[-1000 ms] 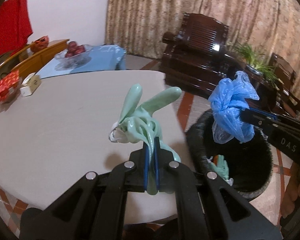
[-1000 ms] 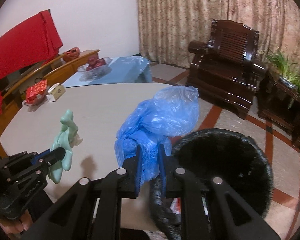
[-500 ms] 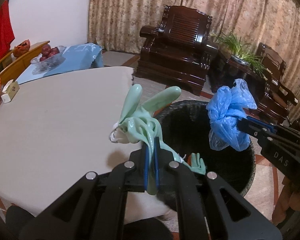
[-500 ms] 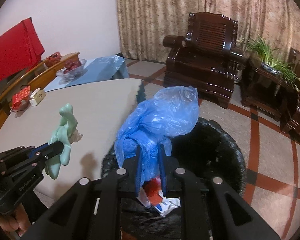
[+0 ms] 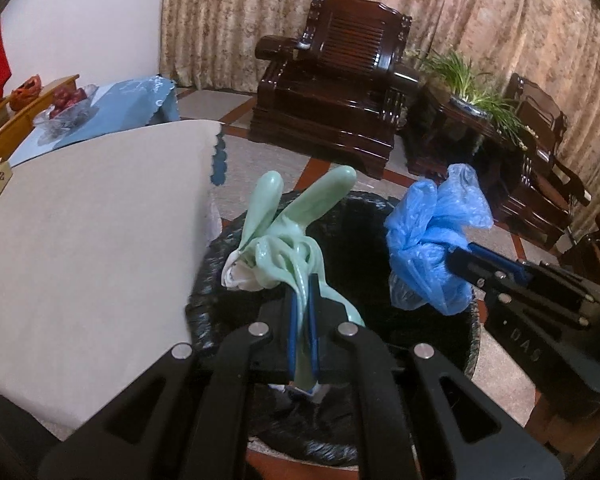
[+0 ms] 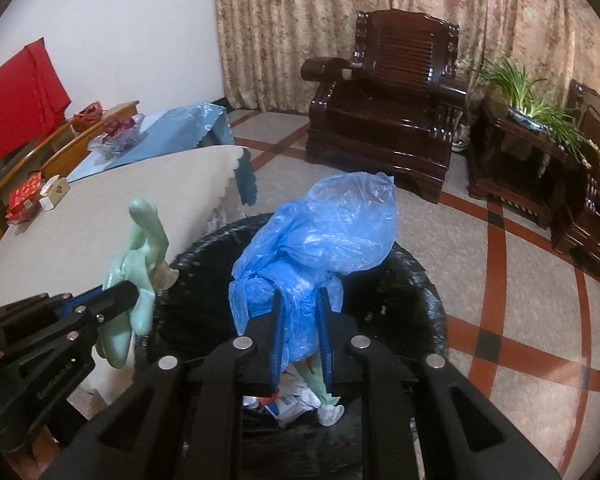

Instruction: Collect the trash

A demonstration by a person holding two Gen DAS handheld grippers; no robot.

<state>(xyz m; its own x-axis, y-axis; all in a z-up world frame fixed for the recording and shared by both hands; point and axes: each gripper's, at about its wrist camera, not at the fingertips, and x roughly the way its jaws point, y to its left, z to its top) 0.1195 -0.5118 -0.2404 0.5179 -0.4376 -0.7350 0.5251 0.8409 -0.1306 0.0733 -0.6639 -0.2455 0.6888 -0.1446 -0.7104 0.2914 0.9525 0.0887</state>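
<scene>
My left gripper is shut on a crumpled pale green rubber glove and holds it over the left part of a black-lined trash bin. My right gripper is shut on a crumpled blue plastic bag and holds it above the bin. The glove shows at the left in the right wrist view, the blue bag at the right in the left wrist view. Paper scraps and a green glove lie inside the bin.
A round table with a beige cloth stands just left of the bin. A small box and a red packet sit at its far edge. Dark wooden armchairs and a potted plant stand behind.
Both grippers have moved right, off the table, and now hold the glove and the blue bag over the bin, closer above its opening.
</scene>
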